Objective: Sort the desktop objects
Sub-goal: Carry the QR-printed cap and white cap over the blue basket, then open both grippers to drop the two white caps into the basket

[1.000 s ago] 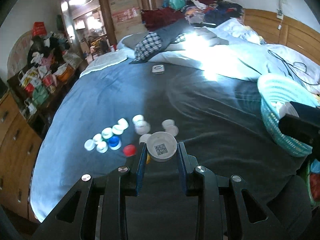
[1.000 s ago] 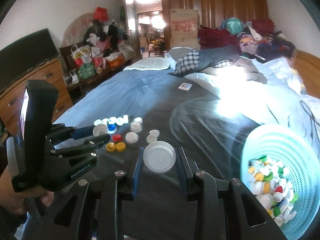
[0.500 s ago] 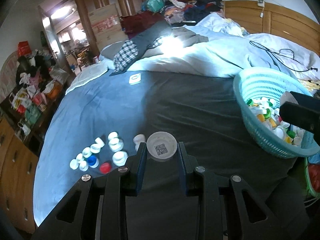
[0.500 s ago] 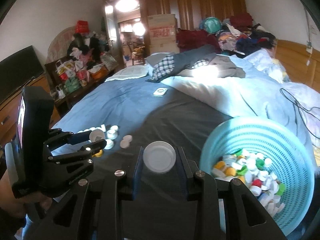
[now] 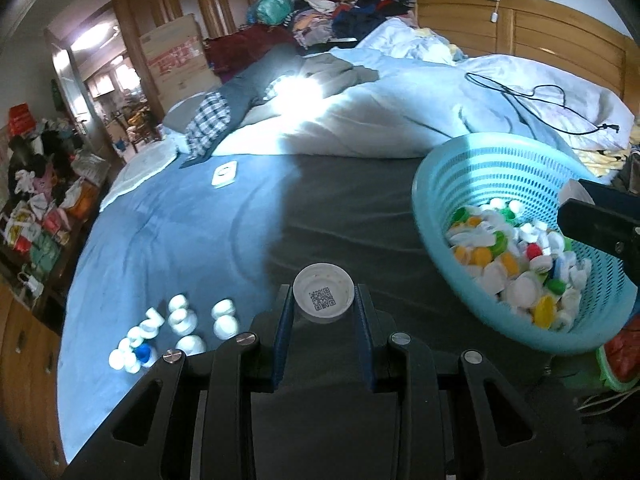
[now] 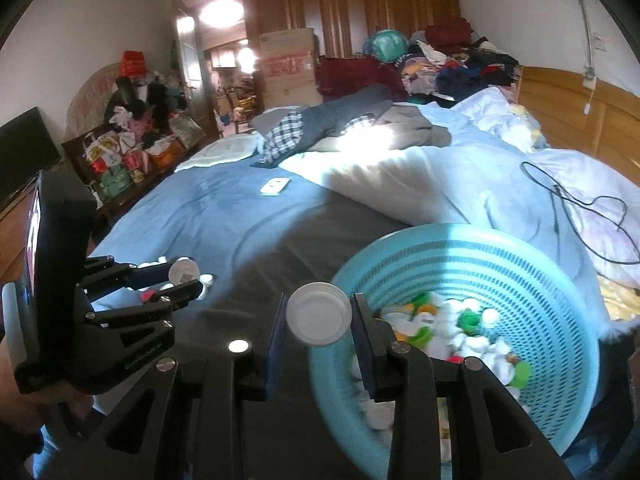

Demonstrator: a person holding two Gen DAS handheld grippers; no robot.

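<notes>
Blue bedspread (image 5: 168,240) fills a cluttered bedroom, one turquoise basket (image 6: 520,280) on it heaped with mixed caps. Roughly ten loose caps (image 5: 176,328) lie at my left, mostly white, one blue. My left gripper (image 5: 323,316) pinches a white QR-coded cap (image 5: 323,298); my right gripper (image 6: 318,330) pinches a plain white lid (image 6: 319,314) at the basket's rim.

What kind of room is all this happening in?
A lived-in bedroom, most likely: a wide bed with a blue blanket serves as the work surface, a rumpled white duvet lies across it, and loose clothes are piled against tall wooden wardrobe doors.
</notes>
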